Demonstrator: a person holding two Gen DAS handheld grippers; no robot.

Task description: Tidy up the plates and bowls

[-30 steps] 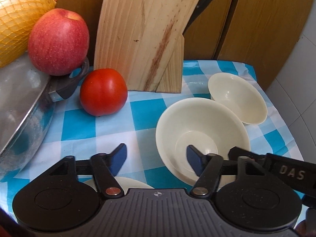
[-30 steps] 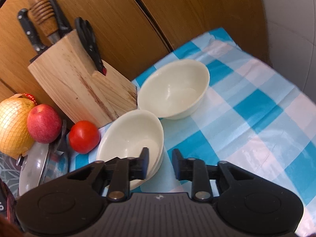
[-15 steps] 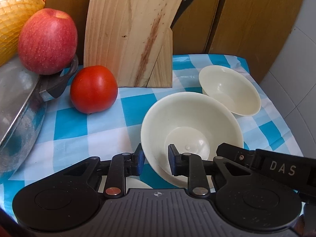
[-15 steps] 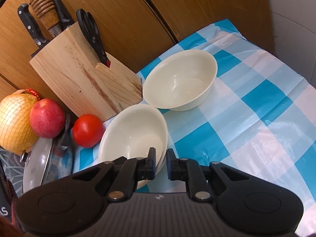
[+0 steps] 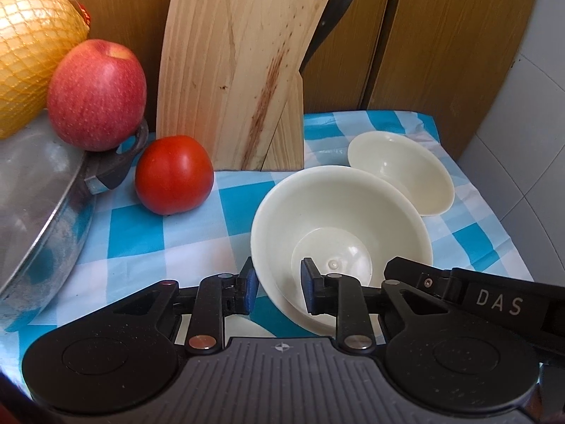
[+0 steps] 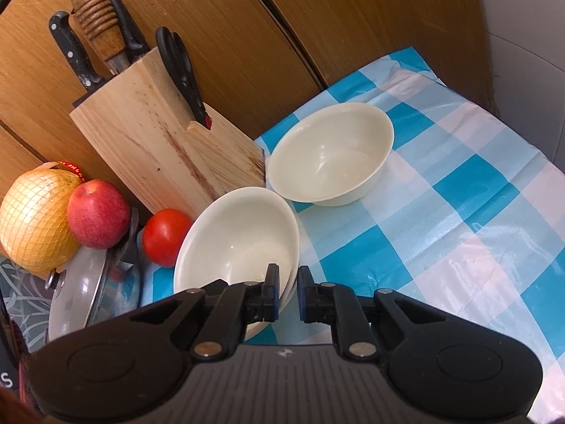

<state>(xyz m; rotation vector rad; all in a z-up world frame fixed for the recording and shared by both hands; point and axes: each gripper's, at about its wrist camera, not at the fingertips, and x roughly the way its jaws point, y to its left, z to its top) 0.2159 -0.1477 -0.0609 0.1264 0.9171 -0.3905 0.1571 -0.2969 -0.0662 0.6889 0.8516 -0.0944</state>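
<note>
A cream bowl (image 5: 339, 226) sits on the blue-checked cloth right in front of both grippers. A double rim shows at its edge, so it looks nested in another bowl. My left gripper (image 5: 279, 291) is shut on its near left rim, one blue pad inside and one outside. In the right wrist view the same bowl (image 6: 240, 240) has its right rim pinched in my right gripper (image 6: 287, 296), which is shut on it. The right gripper's finger (image 5: 402, 270) shows at the bowl's right side. A second cream bowl (image 5: 402, 173) (image 6: 332, 162) stands apart, farther back. A white plate edge (image 5: 243, 325) peeks from under my left gripper.
A wooden knife block (image 6: 159, 148) with knives and scissors stands behind the bowls against wooden cabinet doors. A tomato (image 5: 173, 175) lies left of the bowl. An apple (image 5: 97, 93) and a netted yellow fruit (image 5: 31, 42) rest on a pan lid (image 5: 39, 205). The cloth (image 6: 441, 212) ends at a white wall on the right.
My left jaws went from wide open to shut on the bowl's near rim. My right jaws narrowed onto the opposite rim. Both hands shifted only slightly.
</note>
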